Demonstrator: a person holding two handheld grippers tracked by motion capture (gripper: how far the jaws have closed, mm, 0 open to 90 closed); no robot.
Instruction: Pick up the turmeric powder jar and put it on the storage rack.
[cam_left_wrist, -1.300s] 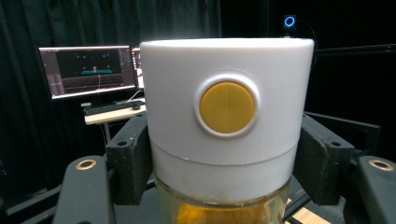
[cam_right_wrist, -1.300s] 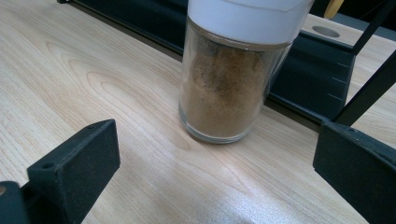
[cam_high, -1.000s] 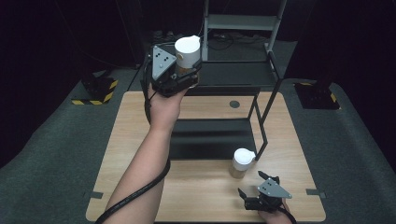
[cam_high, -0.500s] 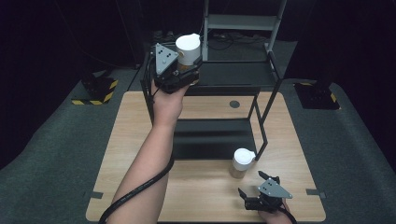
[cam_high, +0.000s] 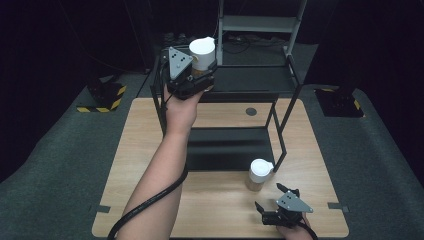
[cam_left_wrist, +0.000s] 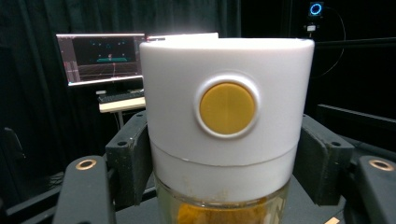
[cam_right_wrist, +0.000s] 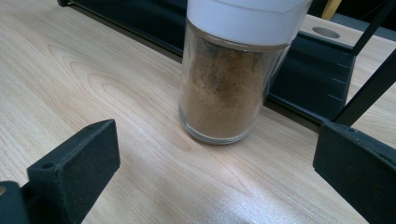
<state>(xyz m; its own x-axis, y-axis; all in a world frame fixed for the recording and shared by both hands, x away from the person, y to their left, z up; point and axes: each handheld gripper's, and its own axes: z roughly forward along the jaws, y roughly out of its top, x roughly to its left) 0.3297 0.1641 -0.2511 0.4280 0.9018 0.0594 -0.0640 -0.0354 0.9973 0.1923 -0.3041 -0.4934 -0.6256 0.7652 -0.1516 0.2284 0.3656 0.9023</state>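
The left gripper (cam_high: 200, 75) is up high, raised over the back left corner of the black rack (cam_high: 227, 145), and it is carrying a spice jar (cam_high: 202, 54). The left gripper view puts that jar right up close: white cap (cam_left_wrist: 226, 100) with a round yellow disc (cam_left_wrist: 227, 108) in its side, glass below with yellow powder inside, and the two black pads (cam_left_wrist: 130, 156) pressed against the jar's sides just below the cap. A firm pinch, jar upright. Behind it, past the rack, a lit monitor (cam_left_wrist: 100, 57) glows in the dark room.

Down at the front of the rack, a second jar (cam_high: 259, 175) stands on the wooden table (cam_high: 135, 150), just beside the rack's front right leg. White cap, brown powder behind the glass, upright in the right gripper view (cam_right_wrist: 233, 74), with the rack's dark bottom shelf just behind it.

The right gripper (cam_high: 270, 207) sits low, nearer the person than that second jar and a touch to the right of the rack's front edge. Its jaws are spread wide, nothing between them, both black pads (cam_right_wrist: 79, 161) clear of the glass, with bare wood between the pads and the jar.
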